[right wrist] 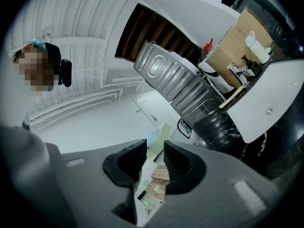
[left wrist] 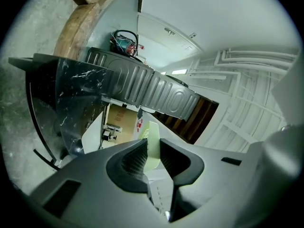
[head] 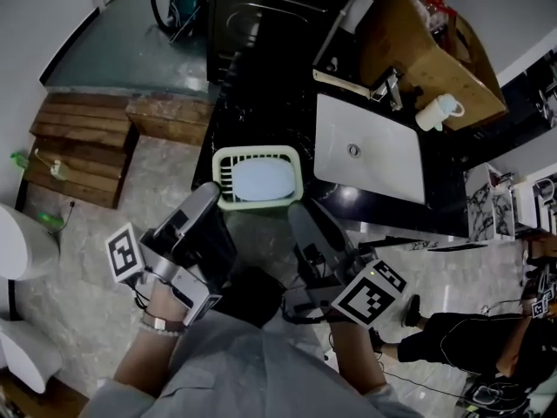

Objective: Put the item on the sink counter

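- Our left gripper and right gripper are each pinching a thin wall of the pale green plastic basket between ribbed dark fingers.
- The basket, a rounded rectangle with slotted sides, is sitting at the near edge of the glossy black marbled counter, just left of the smooth white sink; we are unable to tell whether it touches.
- A pale blue thing is lying inside, its kind unclear.

Dim, cool indoor light; glare spots gleam on the black counter. Fisheye bends every edge; gripper views vignette darkly.
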A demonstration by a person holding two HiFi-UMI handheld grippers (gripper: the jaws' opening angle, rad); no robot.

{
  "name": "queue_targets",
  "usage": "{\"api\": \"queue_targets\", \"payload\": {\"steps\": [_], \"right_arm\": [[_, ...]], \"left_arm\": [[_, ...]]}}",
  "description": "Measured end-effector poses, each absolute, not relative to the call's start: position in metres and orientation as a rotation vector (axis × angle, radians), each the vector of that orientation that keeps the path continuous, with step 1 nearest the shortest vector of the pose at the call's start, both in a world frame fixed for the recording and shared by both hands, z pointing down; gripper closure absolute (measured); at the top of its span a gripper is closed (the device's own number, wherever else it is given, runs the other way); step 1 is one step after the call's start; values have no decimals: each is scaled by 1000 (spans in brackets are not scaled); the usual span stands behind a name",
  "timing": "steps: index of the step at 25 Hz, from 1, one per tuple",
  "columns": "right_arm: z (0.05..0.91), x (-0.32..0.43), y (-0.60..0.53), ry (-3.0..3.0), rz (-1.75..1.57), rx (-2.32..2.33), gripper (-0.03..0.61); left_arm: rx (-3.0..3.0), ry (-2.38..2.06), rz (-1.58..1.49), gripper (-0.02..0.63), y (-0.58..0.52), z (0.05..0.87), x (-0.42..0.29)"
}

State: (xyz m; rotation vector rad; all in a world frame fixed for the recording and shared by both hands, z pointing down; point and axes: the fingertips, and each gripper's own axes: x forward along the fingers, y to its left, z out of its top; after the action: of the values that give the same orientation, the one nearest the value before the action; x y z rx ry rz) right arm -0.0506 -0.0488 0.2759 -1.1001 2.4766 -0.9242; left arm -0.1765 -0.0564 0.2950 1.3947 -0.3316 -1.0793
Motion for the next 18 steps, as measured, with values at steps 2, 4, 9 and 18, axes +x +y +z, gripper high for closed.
{"api": "queue_targets", "payload": {"steps": [2, 4, 9, 18], "right_arm": [[277, -49, -51, 2480, -918, -1114, 472], [280, -51, -49, 2484, -910, -1121, 472], [285, -46, -54, 2476, -910, -1127, 472], [280, -7, -132, 2471, -962, -1110, 474]], "left_arm": [[1386, -324, -1076, 528, -59, 296, -175], [1391, -320, -1072, 528, -59, 299, -176], [1398, -315, -1063, 528, -65, 303, -171], [1389, -353, -1048, 528, -141, 295, -132]]}}
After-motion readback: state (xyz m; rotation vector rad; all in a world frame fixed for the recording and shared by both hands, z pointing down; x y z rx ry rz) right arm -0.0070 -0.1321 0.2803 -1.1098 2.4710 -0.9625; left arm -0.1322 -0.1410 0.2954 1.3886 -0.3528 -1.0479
